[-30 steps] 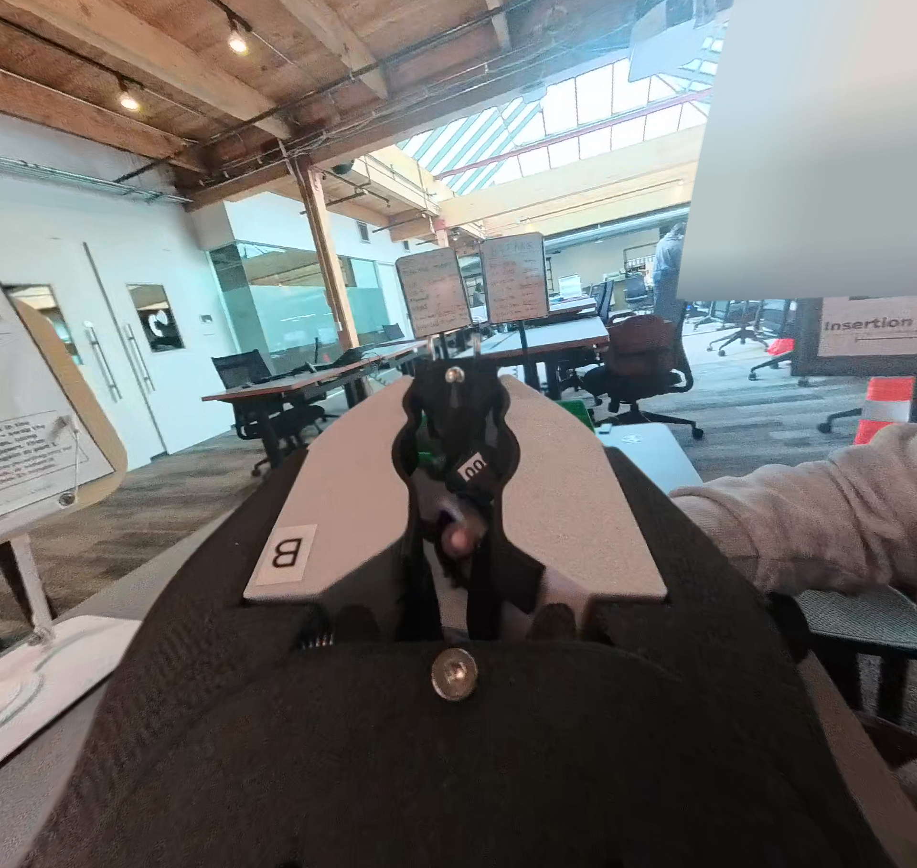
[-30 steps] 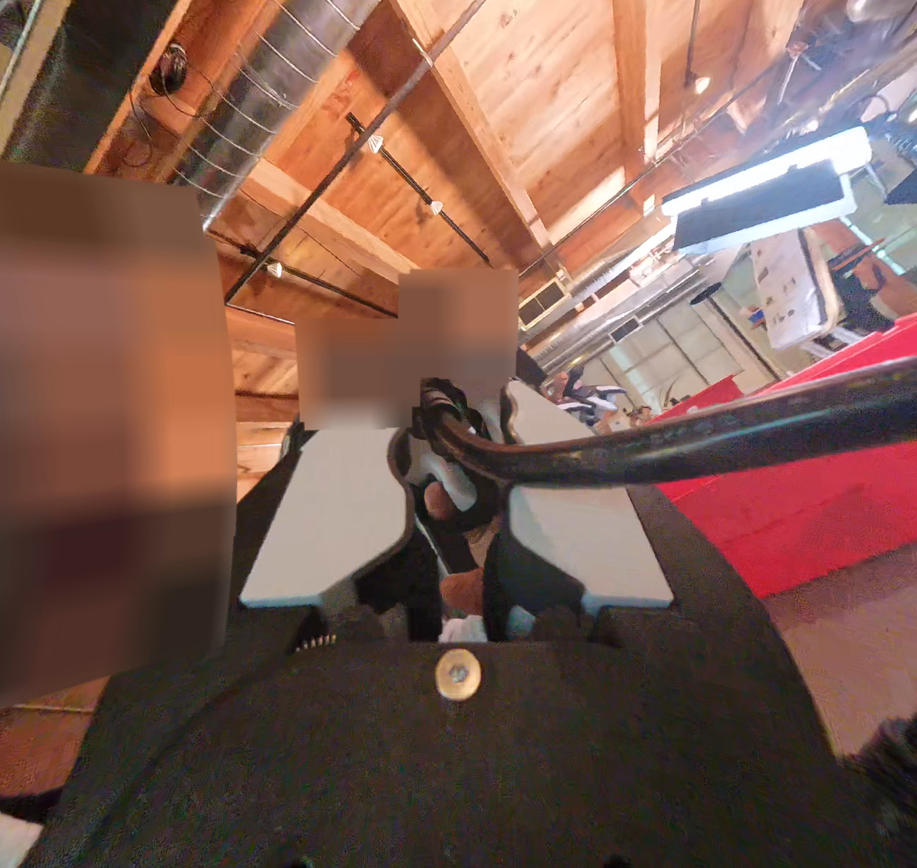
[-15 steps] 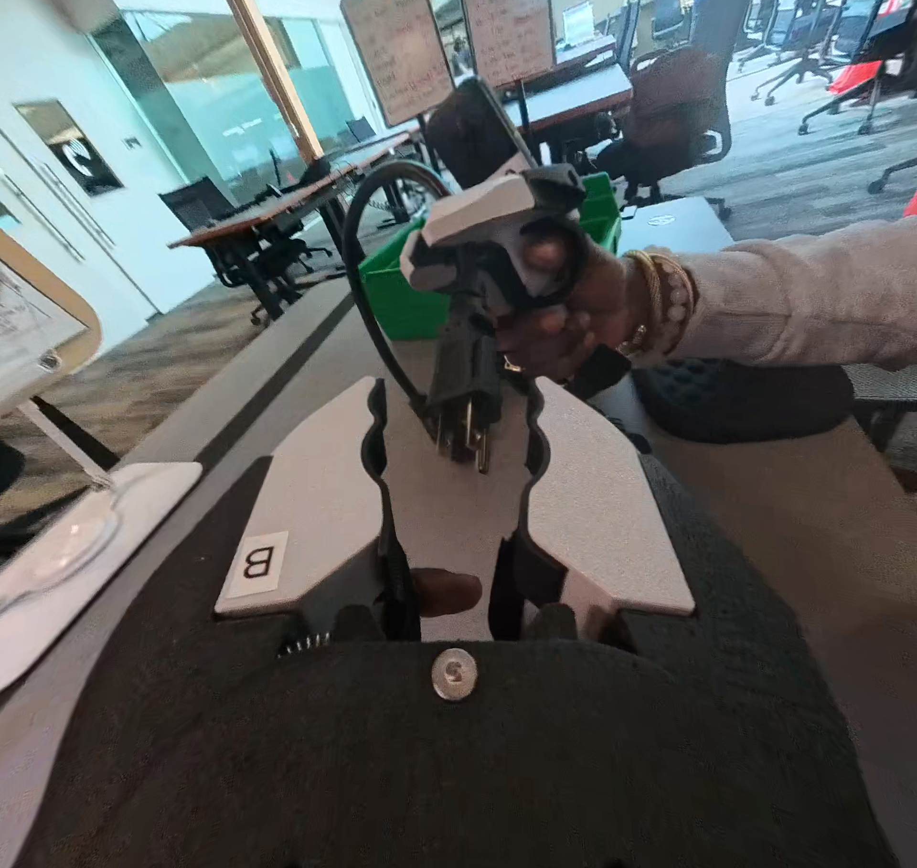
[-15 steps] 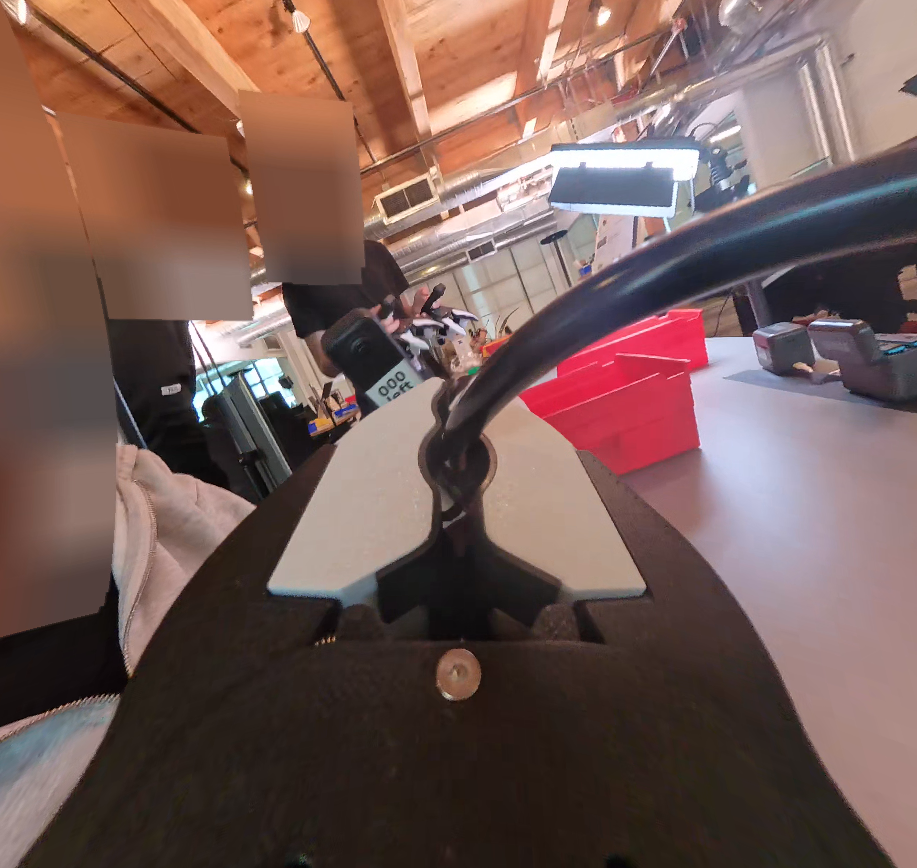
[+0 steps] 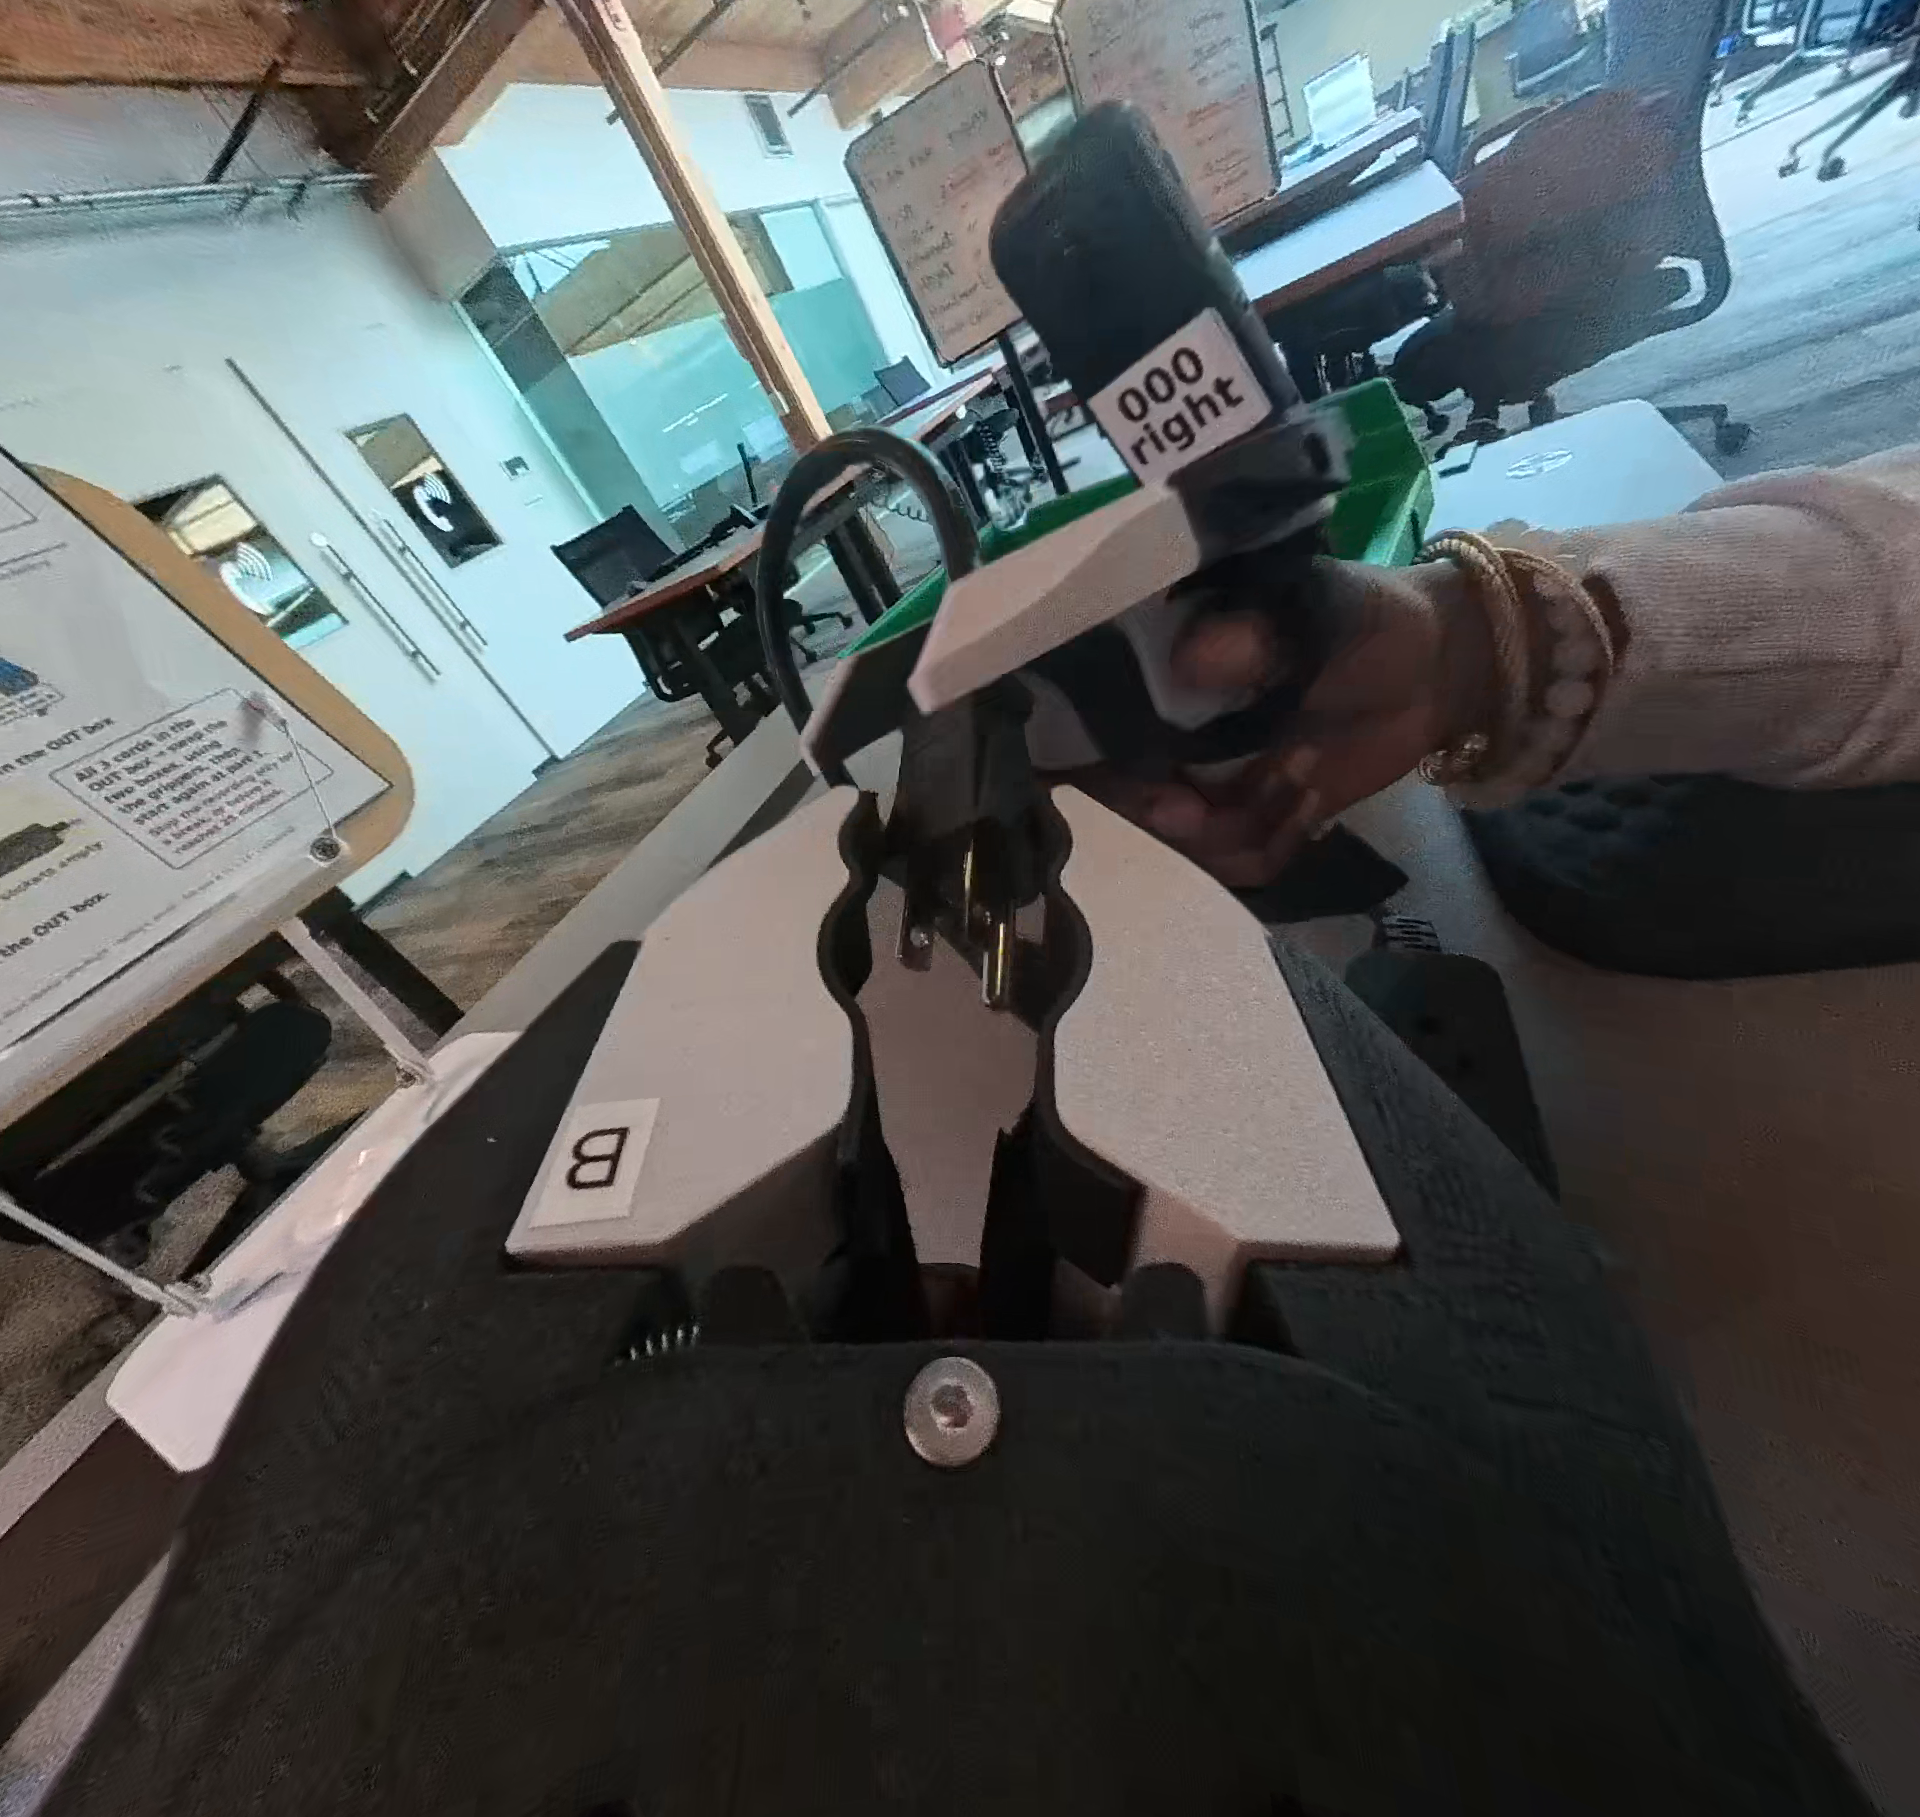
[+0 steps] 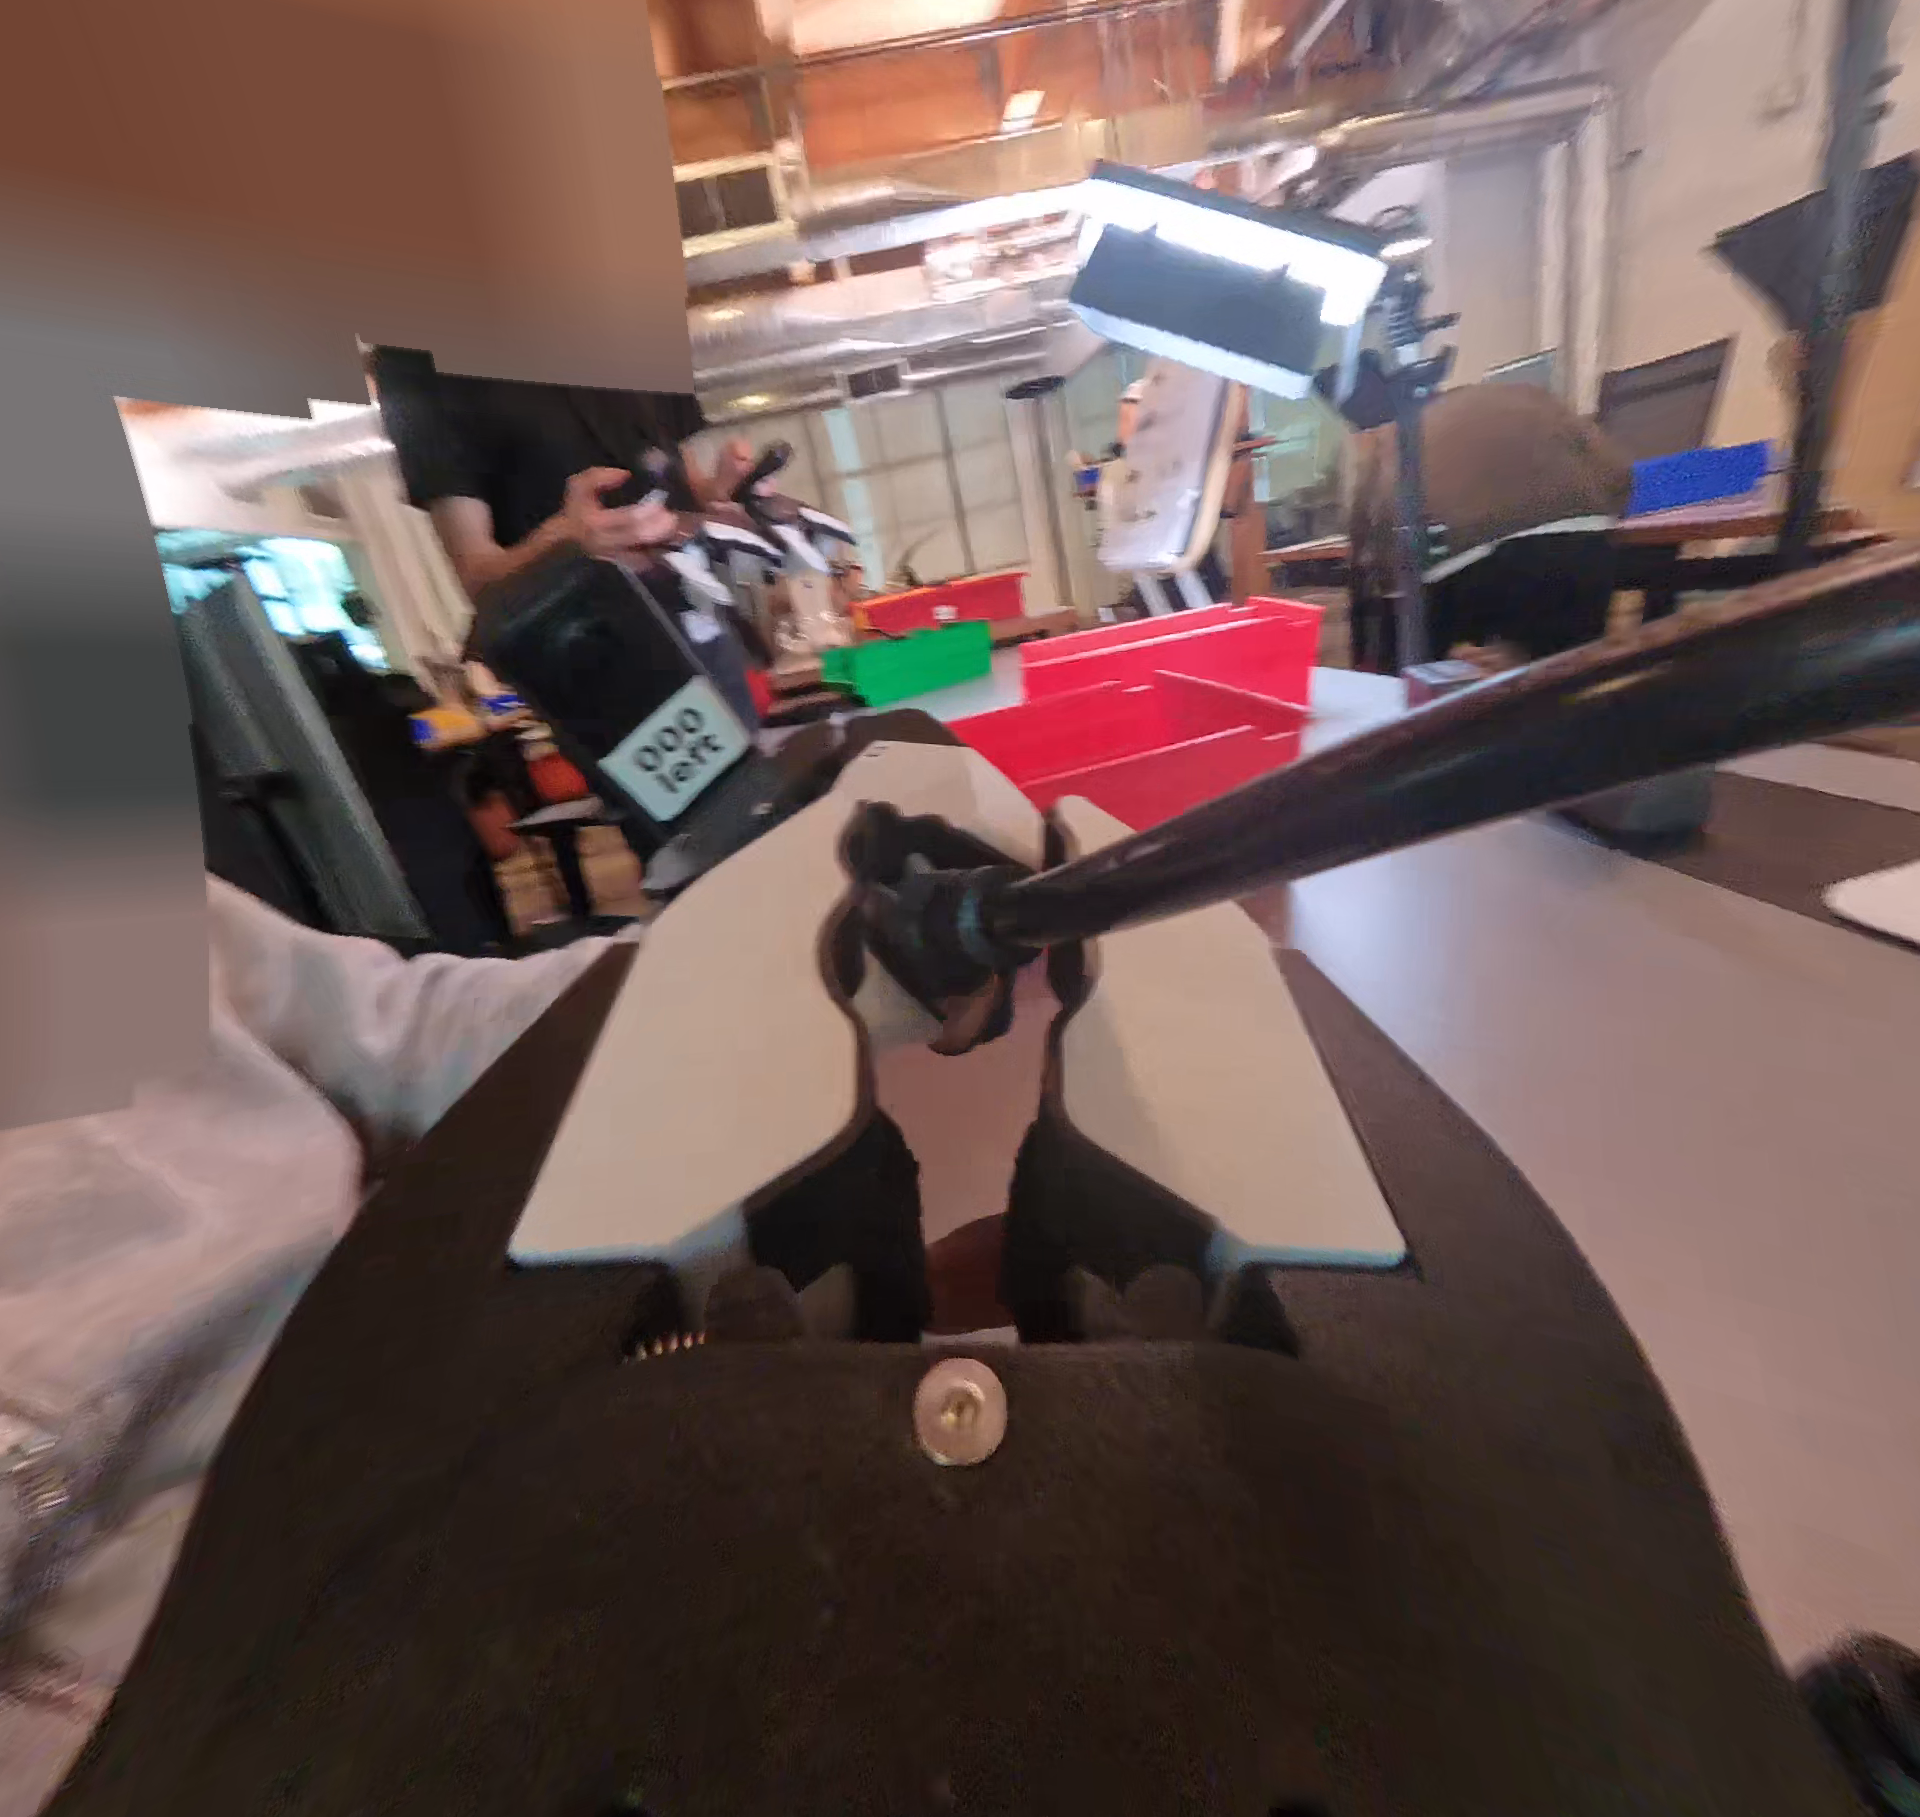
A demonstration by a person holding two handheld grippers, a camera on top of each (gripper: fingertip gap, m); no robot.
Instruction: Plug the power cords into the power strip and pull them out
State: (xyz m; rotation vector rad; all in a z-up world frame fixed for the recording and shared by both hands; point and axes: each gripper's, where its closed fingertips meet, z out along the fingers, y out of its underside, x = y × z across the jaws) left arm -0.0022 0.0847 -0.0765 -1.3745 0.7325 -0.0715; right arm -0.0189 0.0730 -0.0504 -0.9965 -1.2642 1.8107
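In the left wrist view the left claw (image 5: 956, 894) points out over a pale counter (image 5: 1714, 1248), its two grey fingers (image 5: 727, 1071) standing apart, released and gripping nothing. Between their tips hangs the black plug (image 5: 961, 832) of a power cord (image 5: 831, 520), prongs down toward the camera; whether the plug touches the left fingers cannot be made out. The right claw (image 5: 914, 759) reaches in from the right, a hand (image 5: 1278, 728) wrapped around its grip, and is clenched on the plug body from above. The cord loops up behind the plug and its far end is hidden by the right claw. A green bin (image 5: 1382, 479) sits on the counter behind, mostly covered by that claw, and a sign board (image 5: 156, 728) on a stand is cut off at the left edge. No power strip shows in this view. In the right wrist view, which is blurred, the right claw (image 6: 956, 926) has its fingers closed on the plug's (image 6: 925, 926) ribbed neck, and the cord (image 6: 1455, 770) runs out to the upper right, leaving the frame. The left claw (image 6: 894, 780) lies just beyond, largely hidden behind the right fingers. Red bins (image 6: 1164, 707) stand on the counter (image 6: 1558, 1092) farther back; what they hold cannot be seen.
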